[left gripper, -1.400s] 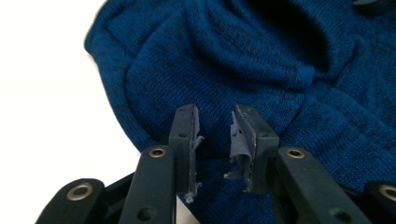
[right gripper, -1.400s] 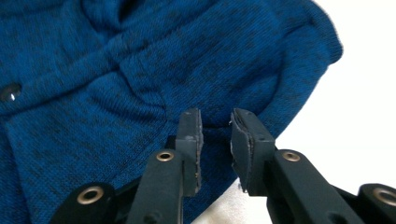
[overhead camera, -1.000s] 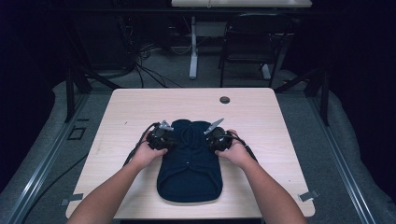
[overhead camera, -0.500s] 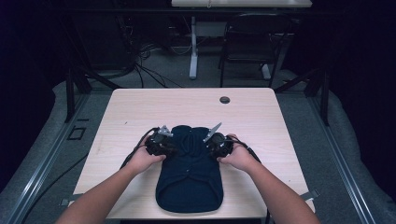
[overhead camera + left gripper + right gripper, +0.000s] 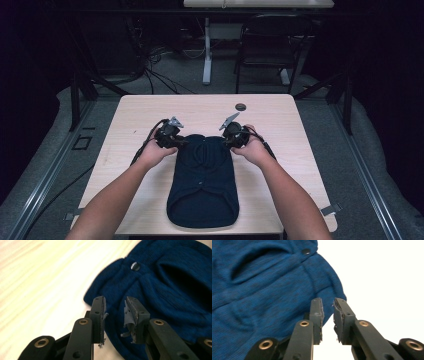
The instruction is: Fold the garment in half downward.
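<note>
Garment: we see a dark navy blue ribbed knit garment [image 5: 202,182], folded into a long rounded shape; in the gripper views its knit reads a brighter blue [image 5: 162,290] [image 5: 262,290].
Detail: we note a small dark round button [image 5: 135,266] near its far end, seen again in the right gripper view [image 5: 306,251], with a curved neck-like opening just beside it.
Position: we find it lying flat on the pale wood-grain table [image 5: 150,115], at the middle of the near half, its near end close to the table's near edge.
Left gripper: the black two-jaw left gripper [image 5: 169,135] sits at the garment's far left corner; in its own view [image 5: 114,312] we see the jaws standing apart with a clear gap, poised over the cloth's edge and clamping nothing.
Right gripper: the black two-jaw right gripper [image 5: 235,134] sits at the far right corner; in its own view [image 5: 327,311] the jaws are slightly apart, over the garment's edge where it meets the bare table.
Arms: both forearms reach in from the near edge, one along each side of the garment, and the left hand [image 5: 154,152] and right hand [image 5: 255,150] each wrap around a gripper.
Other: we see a small dark round object [image 5: 241,106] on the far part of the table, well apart from the garment.
</note>
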